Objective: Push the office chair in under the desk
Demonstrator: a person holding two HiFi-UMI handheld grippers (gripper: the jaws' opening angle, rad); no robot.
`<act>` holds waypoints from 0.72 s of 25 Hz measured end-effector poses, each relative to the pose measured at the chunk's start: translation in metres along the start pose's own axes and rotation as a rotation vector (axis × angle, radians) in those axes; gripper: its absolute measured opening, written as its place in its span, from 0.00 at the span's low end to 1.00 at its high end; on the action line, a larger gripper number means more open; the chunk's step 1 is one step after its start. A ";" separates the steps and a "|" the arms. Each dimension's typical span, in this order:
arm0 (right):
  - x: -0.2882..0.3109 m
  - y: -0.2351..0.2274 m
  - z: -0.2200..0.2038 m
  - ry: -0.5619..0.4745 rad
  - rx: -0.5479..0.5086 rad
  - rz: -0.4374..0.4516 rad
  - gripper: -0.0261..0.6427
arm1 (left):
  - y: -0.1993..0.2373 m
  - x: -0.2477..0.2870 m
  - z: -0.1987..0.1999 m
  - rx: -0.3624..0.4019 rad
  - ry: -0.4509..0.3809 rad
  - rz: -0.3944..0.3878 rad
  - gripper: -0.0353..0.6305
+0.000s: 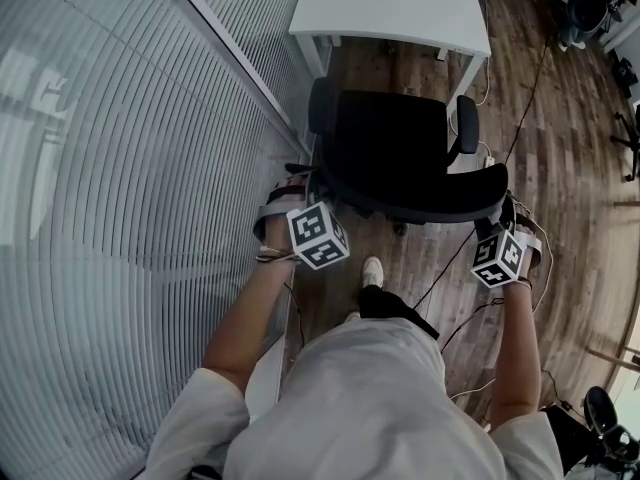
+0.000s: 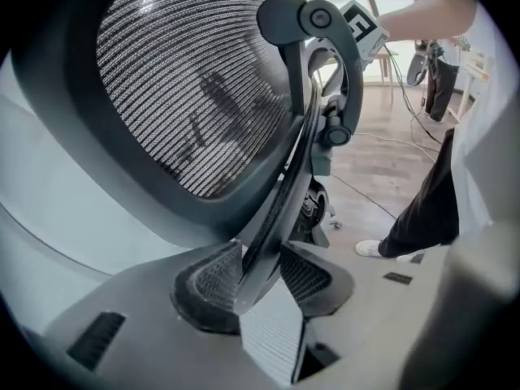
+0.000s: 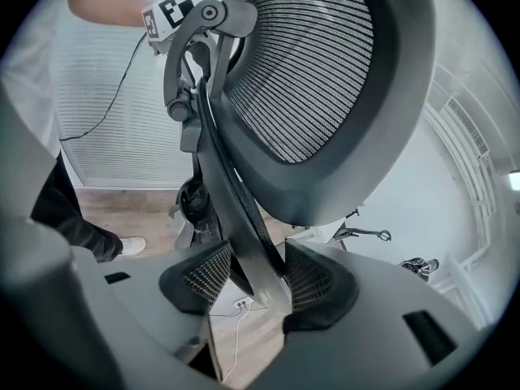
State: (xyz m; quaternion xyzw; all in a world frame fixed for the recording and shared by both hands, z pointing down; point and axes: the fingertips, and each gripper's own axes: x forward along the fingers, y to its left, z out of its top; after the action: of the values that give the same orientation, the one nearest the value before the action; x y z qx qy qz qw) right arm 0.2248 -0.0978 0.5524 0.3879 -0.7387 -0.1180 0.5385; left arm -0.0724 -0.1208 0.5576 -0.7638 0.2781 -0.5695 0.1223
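Black office chair [image 1: 400,153] on the brown wood floor [image 1: 565,168]; back turned to the person, seat turned to the white desk [image 1: 390,8]; close to the desk's near edge but out in front of it, not under it; one arm rest [image 1: 466,123] on each side of the seat.

Left gripper [image 2: 260,276] at the left side of the chair back; both pads [image 2: 213,279] pressed on the dark curved bar at the edge of the back, one pad on each side, the bar squeezed between them; grey mesh [image 2: 187,80] of the back big and near, up on the left; floor and a dark trouser leg [image 2: 422,218] off to the right.

Right gripper [image 3: 258,281] at the right side of the chair back; same grip here, pads closed tight on the dark bar of that side, no gap to see; mesh up on the right, the other gripper's marked cube far off at the top left.

From the head view, a bare arm stretched out to each gripper; white shoe [image 1: 372,271] on the floor just behind the chair, between the two grippers; thin black cables [image 1: 455,258] loose on the floor near the right gripper; wall of pale striped blinds [image 1: 120,168] all along the left side.
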 end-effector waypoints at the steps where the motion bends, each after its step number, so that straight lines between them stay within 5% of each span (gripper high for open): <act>1: 0.003 -0.004 -0.001 -0.002 -0.001 0.001 0.37 | 0.002 0.003 0.002 -0.002 0.003 -0.001 0.30; 18: 0.039 -0.040 0.002 -0.031 -0.026 0.010 0.37 | 0.038 0.033 0.017 -0.032 0.028 0.022 0.30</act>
State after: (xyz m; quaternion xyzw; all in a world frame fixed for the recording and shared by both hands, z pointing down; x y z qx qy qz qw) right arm 0.2365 -0.1525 0.5550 0.3752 -0.7473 -0.1312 0.5325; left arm -0.0610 -0.1724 0.5596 -0.7545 0.2974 -0.5742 0.1124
